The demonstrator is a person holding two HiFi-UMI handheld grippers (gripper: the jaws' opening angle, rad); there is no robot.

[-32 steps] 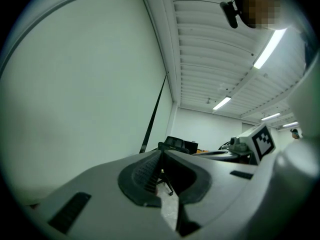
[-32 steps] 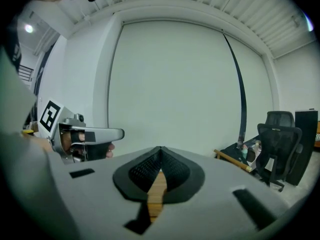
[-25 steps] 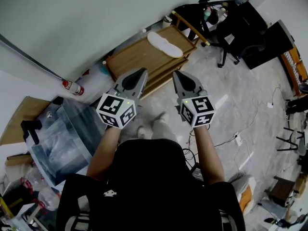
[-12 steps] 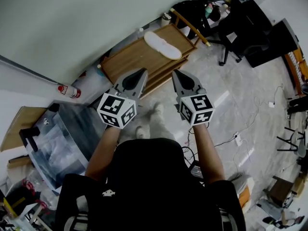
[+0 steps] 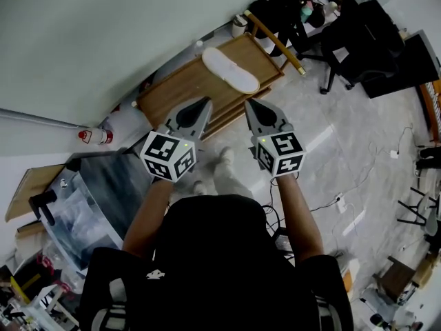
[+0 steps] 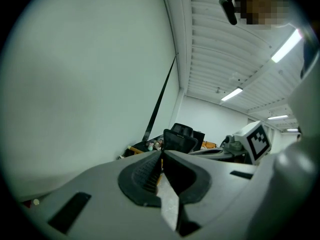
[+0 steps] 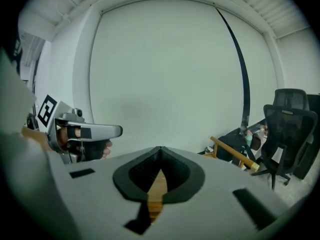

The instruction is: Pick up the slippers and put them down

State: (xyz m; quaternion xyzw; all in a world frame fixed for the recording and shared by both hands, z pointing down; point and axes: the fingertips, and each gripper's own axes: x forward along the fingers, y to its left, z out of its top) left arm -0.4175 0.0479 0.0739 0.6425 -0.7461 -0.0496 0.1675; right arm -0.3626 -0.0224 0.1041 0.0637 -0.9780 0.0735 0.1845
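Observation:
A pair of white slippers (image 5: pixel 231 71) lies side by side on top of a low wooden rack (image 5: pixel 176 88) against the wall. My left gripper (image 5: pixel 206 103) and right gripper (image 5: pixel 248 103) are held out side by side above the rack's near edge, a little short of the slippers and above them. Both are shut with nothing between the jaws. In the left gripper view the left gripper (image 6: pixel 161 154) points along the wall, with the right one's marker cube (image 6: pixel 257 139) beside it. In the right gripper view the right gripper (image 7: pixel 160 149) shows wood through the gap behind its tips.
A black office chair (image 5: pixel 362 40) and a wooden pole (image 5: pixel 275 40) stand right of the rack. A red-capped can (image 5: pixel 93 136) and a clear plastic box (image 5: pixel 83 198) sit on the left. Cables (image 5: pixel 331 198) trail over the marble floor. The person's feet (image 5: pixel 213 174) are below the grippers.
Both grippers have moved forward and down toward the rack together, still shut. The rack and slippers now lie closer to the jaw tips in the head view.

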